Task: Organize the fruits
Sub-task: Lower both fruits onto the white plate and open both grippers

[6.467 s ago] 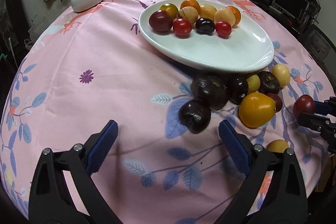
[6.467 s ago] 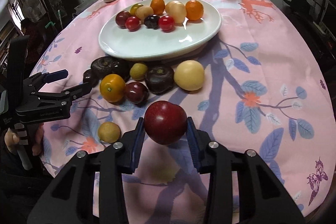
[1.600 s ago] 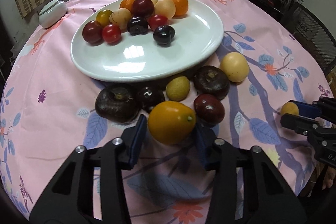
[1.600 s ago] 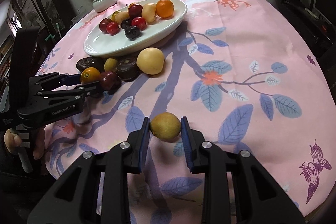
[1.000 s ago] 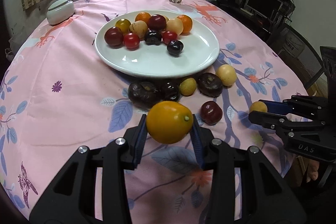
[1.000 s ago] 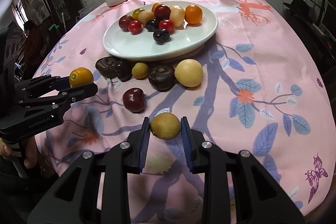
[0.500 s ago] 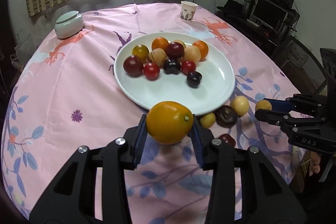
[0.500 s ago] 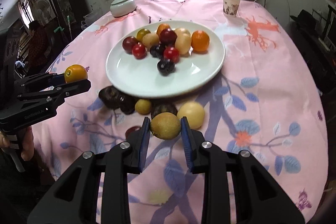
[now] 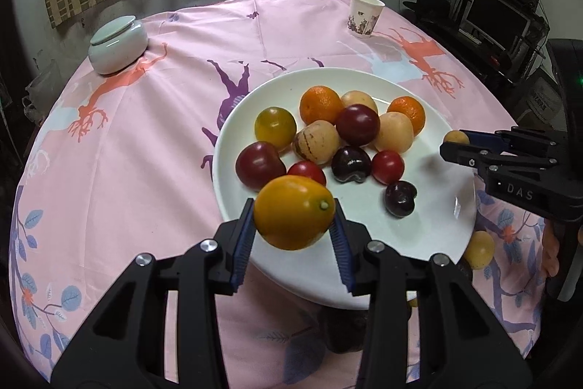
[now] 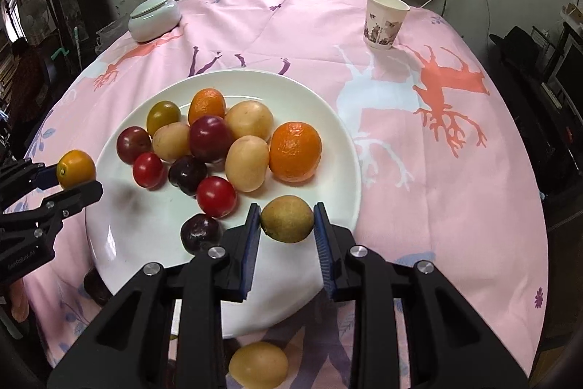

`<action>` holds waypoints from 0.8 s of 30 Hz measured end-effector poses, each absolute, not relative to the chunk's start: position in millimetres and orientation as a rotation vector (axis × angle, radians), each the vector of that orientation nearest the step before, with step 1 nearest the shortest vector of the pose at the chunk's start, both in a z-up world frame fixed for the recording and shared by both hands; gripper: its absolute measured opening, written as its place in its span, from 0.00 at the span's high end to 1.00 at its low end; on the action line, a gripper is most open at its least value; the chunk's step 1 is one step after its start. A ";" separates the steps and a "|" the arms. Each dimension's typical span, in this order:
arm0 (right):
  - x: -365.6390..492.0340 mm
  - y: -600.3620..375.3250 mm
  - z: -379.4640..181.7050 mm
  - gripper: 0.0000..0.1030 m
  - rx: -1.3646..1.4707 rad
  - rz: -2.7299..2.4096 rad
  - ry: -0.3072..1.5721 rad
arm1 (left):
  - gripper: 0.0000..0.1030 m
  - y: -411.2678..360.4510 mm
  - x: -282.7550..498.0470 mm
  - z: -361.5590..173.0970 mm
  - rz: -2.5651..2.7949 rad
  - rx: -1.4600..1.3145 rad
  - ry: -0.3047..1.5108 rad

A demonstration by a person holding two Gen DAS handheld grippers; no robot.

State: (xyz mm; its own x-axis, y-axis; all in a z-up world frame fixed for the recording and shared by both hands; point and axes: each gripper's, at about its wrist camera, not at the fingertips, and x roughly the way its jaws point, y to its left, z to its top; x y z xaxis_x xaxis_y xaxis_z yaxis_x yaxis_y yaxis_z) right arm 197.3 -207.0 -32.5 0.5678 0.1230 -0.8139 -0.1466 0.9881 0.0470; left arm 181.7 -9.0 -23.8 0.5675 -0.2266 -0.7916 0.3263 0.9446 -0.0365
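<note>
Looking along the left gripper, its blue-padded jaws are pinching a smooth orange-yellow oval fruit, held in the air over the near rim of the wide white oval plate, likely so it can be set on the bare white area in front of the pile of red, dark and orange fruits crowded toward the plate's far side. Off to the right, the right gripper hovers at the plate's edge. From the right wrist view, the right gripper's jaws are pinching a small brownish-yellow round fruit above the plate's near right part, beside a dark plum. One pale yellow fruit lies on the pink patterned cloth over the surface, waiting its turn.
</note>
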 end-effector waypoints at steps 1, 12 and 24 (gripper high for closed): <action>199.1 -207.5 -34.4 0.71 -0.018 0.168 0.956 | 0.61 -9.1 183.4 -25.5 -0.326 0.119 0.916; 208.7 -215.3 -35.3 0.40 0.044 0.172 0.889 | 0.39 -13.2 198.0 -26.9 -0.319 0.107 0.900; 165.9 -239.7 -37.5 0.39 0.143 0.156 0.876 | 0.20 13.8 126.4 19.4 -0.315 0.021 0.755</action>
